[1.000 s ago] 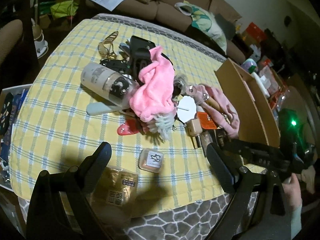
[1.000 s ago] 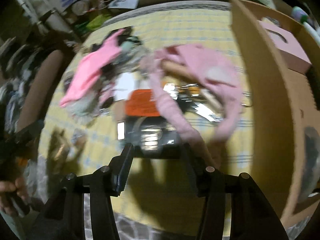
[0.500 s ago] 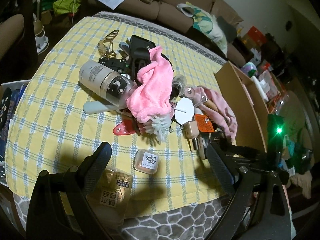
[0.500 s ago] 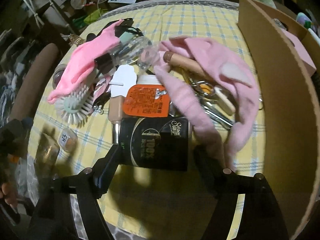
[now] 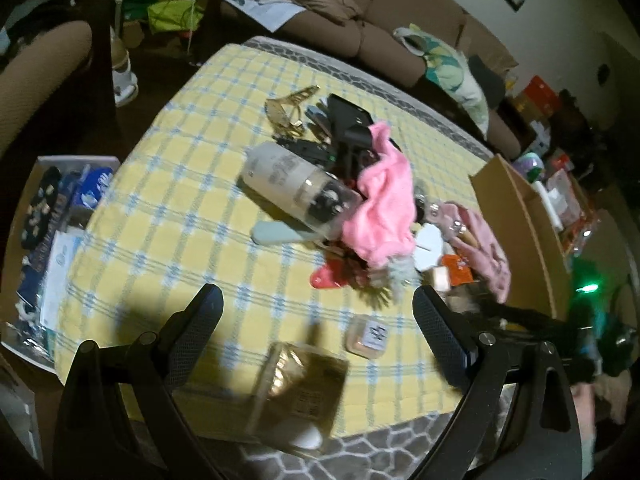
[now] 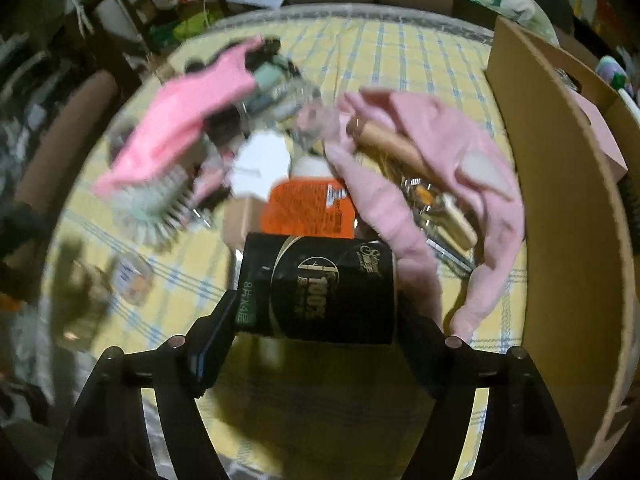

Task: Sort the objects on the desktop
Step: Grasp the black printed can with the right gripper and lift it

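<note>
In the right wrist view a black cylindrical pack (image 6: 328, 288) with gold print lies on the yellow checked tablecloth (image 6: 400, 52). My right gripper (image 6: 318, 304) stands wide around it, one finger on each side; no squeeze shows. Behind it are an orange packet (image 6: 308, 208), a hairbrush (image 6: 156, 208) and a pale pink cloth (image 6: 440, 152). My left gripper (image 5: 318, 300) hangs open and empty above a golden packet (image 5: 304, 384) at the table's front edge, with a small square compact (image 5: 368, 336) just beyond. A white bottle (image 5: 288, 180) and a bright pink cloth (image 5: 384, 208) top the pile.
An open cardboard box (image 5: 520, 220) stands at the table's right side, its wall (image 6: 560, 200) close to my right gripper. A bin of packets (image 5: 52, 240) sits on the floor to the left. A brown sofa (image 5: 360, 20) runs behind the table.
My right gripper's jaws have widened and it has moved forward, so the black pack is now between its fingers. The left gripper has shifted left, bringing the golden packet to mid-view.
</note>
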A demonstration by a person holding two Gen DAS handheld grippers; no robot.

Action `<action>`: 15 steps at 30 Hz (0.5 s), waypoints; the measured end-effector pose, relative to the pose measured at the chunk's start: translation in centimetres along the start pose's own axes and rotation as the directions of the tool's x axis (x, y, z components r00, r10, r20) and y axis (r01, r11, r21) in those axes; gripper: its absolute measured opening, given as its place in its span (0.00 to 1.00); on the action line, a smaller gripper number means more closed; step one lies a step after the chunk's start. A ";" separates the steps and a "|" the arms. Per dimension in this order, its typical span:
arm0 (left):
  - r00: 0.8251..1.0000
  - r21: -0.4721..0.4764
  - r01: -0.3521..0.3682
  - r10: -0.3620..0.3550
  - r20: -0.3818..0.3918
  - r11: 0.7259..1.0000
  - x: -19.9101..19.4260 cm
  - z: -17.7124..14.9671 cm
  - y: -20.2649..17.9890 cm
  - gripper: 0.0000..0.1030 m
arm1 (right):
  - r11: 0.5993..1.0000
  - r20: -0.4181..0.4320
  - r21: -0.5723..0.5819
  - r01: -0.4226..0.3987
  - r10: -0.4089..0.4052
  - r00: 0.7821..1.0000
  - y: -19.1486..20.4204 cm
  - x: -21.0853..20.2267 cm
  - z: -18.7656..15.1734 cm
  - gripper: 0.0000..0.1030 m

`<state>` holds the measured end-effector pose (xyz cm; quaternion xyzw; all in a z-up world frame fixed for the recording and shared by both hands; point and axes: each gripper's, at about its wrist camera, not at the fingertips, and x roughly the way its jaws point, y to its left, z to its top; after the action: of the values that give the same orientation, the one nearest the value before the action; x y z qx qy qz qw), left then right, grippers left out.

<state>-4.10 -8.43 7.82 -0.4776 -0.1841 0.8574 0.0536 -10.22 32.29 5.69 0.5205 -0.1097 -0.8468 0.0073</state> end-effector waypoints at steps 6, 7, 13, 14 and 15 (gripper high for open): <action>0.980 0.305 -0.188 0.158 0.122 0.933 1.8 2.3 -1.6 0.94 | 0.987 0.116 0.042 -0.153 0.148 0.982 -0.7 -4.8 1.1 0.74; 0.982 0.329 -0.179 0.145 0.125 0.927 2.3 2.6 -1.6 0.94 | 0.985 0.126 0.046 -0.167 0.160 0.979 -0.8 -5.2 1.2 0.74; 0.995 0.385 -0.001 -0.036 0.090 0.923 5.5 4.6 -1.5 0.96 | 0.965 0.126 0.090 -0.248 0.236 0.964 -2.2 -5.4 1.1 0.74; 0.994 0.404 0.014 -0.057 0.093 0.915 5.9 4.9 -1.5 0.98 | 0.965 0.123 0.092 -0.247 0.236 0.964 -2.4 -5.3 1.2 0.74; 0.994 0.416 0.013 -0.058 0.094 0.909 6.2 5.0 -1.5 1.00 | 0.965 0.122 0.092 -0.245 0.234 0.965 -2.5 -5.2 1.4 0.74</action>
<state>-11.78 -6.72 5.77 -0.4064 -0.0089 0.8996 0.1597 -8.76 35.62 10.40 0.4554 -0.2170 -0.8601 0.0760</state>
